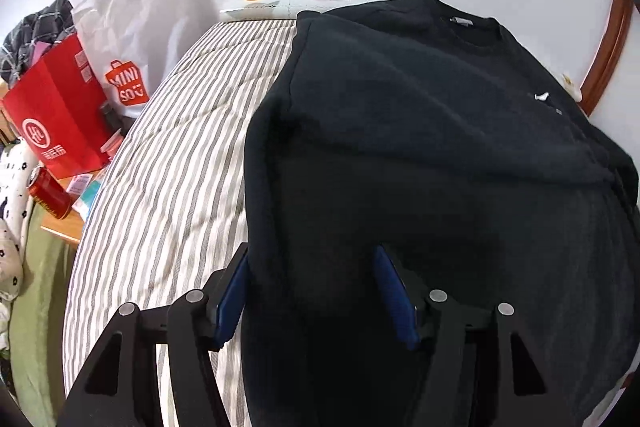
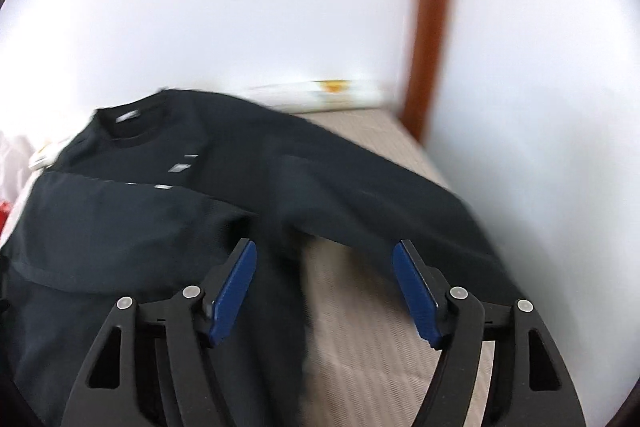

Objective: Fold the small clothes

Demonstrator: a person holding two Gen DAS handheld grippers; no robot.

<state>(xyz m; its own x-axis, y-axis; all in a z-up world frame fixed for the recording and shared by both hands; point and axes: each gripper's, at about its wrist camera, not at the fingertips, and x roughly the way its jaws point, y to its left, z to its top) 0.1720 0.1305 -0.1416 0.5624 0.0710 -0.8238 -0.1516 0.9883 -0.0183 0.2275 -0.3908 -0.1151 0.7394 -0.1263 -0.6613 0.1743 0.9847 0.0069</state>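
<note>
A black sweatshirt (image 1: 420, 127) lies flat on the striped bed cover (image 1: 168, 187), its collar (image 1: 460, 23) at the far end. My left gripper (image 1: 311, 249) hovers over the garment's near left edge. Its blue pads (image 1: 234, 291) stand well apart, and flat black cloth fills the gap between them without bunching. In the blurred right wrist view the sweatshirt (image 2: 160, 219) spreads to the left, with one sleeve (image 2: 380, 203) running down to the right. My right gripper (image 2: 324, 243) is open above the bed cover (image 2: 360, 327) just below that sleeve, with nothing between its pads.
Left of the bed a wooden side table (image 1: 60, 231) carries a red paper bag (image 1: 60, 115), a white shopping bag (image 1: 132, 39) and a red can (image 1: 48, 193). White walls close the far side, with a brown wooden frame (image 2: 428, 27) at the corner. A flat white item (image 2: 320, 93) lies at the bed's head.
</note>
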